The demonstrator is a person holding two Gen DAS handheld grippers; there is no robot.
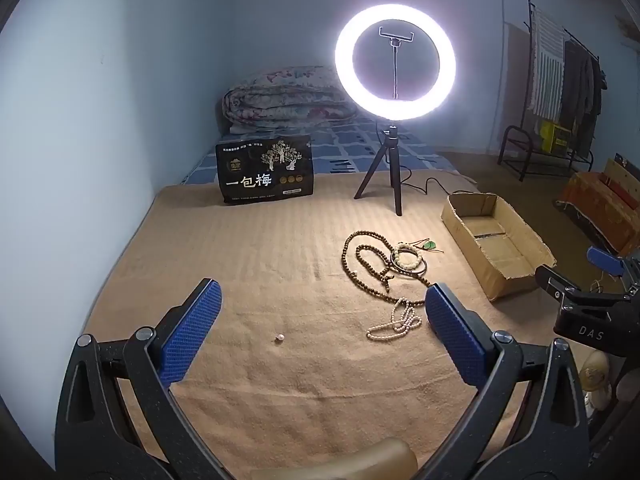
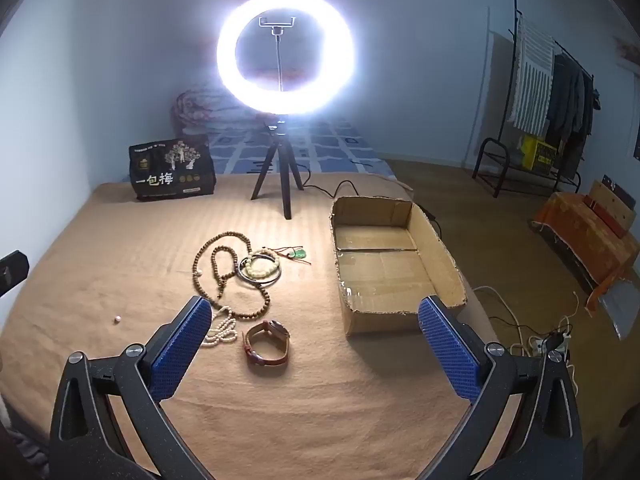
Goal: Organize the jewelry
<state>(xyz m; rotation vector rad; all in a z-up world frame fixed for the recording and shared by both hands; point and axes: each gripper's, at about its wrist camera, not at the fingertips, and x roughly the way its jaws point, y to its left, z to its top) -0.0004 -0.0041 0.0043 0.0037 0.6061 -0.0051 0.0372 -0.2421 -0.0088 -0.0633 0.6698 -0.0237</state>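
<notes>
Both hand-held grippers, left [image 1: 322,318] and right [image 2: 314,330], are spread wide and hold nothing. On the tan blanket [image 2: 120,248], mid-frame, lie one long brown bead string [image 2: 224,264], one pale bead bracelet [image 2: 262,266], one white pearl string [image 2: 222,330], one green pendant [image 2: 299,255], one brown watch [image 2: 267,342] and one loose pearl [image 2: 118,319]. One cardboard box [image 2: 438,248] sits to their right. One ring light [image 2: 285,51] glows at the top.

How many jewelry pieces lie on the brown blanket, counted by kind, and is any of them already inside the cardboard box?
Brown wooden bead strand: 1
White pearl strand: 1
Pale bead bracelet: 1
Dark bangle: 1
Green pendant on red cord: 1
Brown-strap wristwatch: 1
Loose pearl earring: 1
Total: 7
Cardboard box: 0 inside.
</notes>
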